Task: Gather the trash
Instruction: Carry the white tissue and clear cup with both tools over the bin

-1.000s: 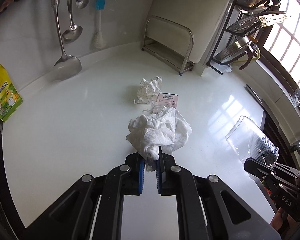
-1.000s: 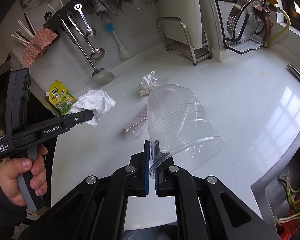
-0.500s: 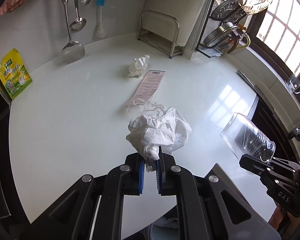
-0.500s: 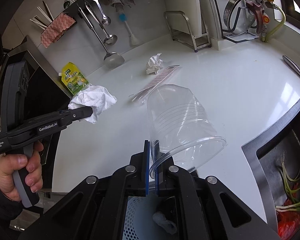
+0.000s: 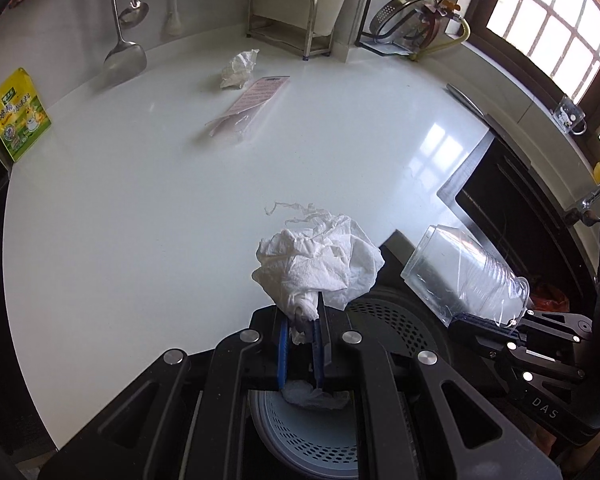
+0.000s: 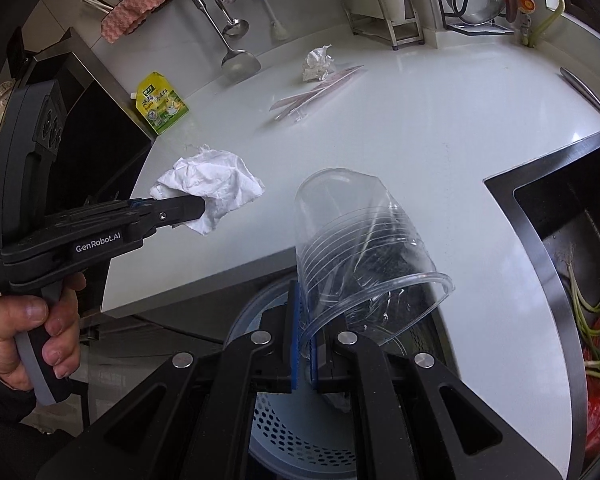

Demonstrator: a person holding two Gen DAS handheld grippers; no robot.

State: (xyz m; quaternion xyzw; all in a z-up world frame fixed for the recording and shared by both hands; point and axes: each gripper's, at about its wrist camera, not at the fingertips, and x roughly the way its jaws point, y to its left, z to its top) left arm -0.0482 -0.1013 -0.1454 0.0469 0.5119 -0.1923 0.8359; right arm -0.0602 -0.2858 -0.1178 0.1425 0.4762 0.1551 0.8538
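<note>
My left gripper [image 5: 300, 320] is shut on a crumpled white paper towel [image 5: 320, 264], held over the near edge of the white counter [image 5: 140, 220]. From the right wrist view the same towel [image 6: 212, 184] sticks out of the left gripper [image 6: 204, 206]. My right gripper [image 6: 308, 336] is shut on the rim of a clear plastic cup [image 6: 360, 248], tilted mouth-down; the cup [image 5: 464, 276] also shows at the right of the left wrist view. Below both grippers stands a pale blue perforated bin [image 6: 292, 432] with a scrap inside, also seen as the bin [image 5: 312, 436]. Another crumpled tissue [image 5: 240, 68] and a pink wrapper [image 5: 252, 100] lie far back.
A yellow-green pouch [image 5: 18, 114] leans at the counter's left end. Ladles [image 5: 126, 52] hang on the back wall beside a steel rack [image 5: 288, 20]. A dark sink [image 6: 572, 248] with vegetable scraps opens at the right. A hand [image 6: 24, 332] grips the left tool's handle.
Both grippers have drawn back from the counter toward its near edge, carrying towel and cup. The bin has come into view beneath them; the tissue and wrapper now look farther away.
</note>
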